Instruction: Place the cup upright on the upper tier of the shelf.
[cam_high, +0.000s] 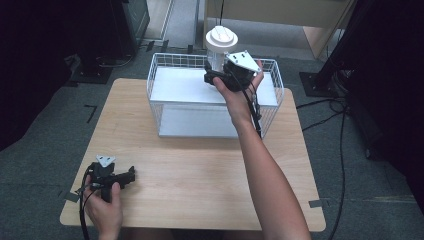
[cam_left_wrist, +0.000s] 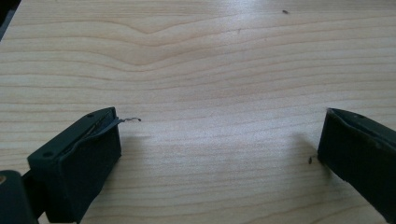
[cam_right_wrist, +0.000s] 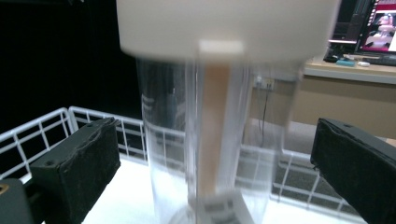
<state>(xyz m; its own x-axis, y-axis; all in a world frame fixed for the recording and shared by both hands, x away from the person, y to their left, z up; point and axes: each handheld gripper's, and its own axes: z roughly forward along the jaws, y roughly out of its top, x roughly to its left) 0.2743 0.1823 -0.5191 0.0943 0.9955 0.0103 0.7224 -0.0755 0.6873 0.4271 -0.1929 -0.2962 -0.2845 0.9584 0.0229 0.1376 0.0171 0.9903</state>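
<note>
Both grippers are spread wide: the right gripper (cam_high: 216, 75) is placed around, not touching, the clear white-lidded canister (cam_high: 220, 47) standing in the wire basket (cam_high: 159, 95); the left gripper (cam_high: 131, 176) is rested empty on the table (cam_high: 200, 170).

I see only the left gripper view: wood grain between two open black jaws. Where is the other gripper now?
Observer: The right gripper is raised at the far side of the white wire basket, beside a clear container with a white lid.
Operator: Does it hold that container?
Observer: Not gripped. In the right gripper view the container stands between the jaws with a gap on each side.
Operator: And where does my left gripper sit on the table?
Observer: The left gripper is low at the near left corner of the wooden table, jaws pointing right.
</note>
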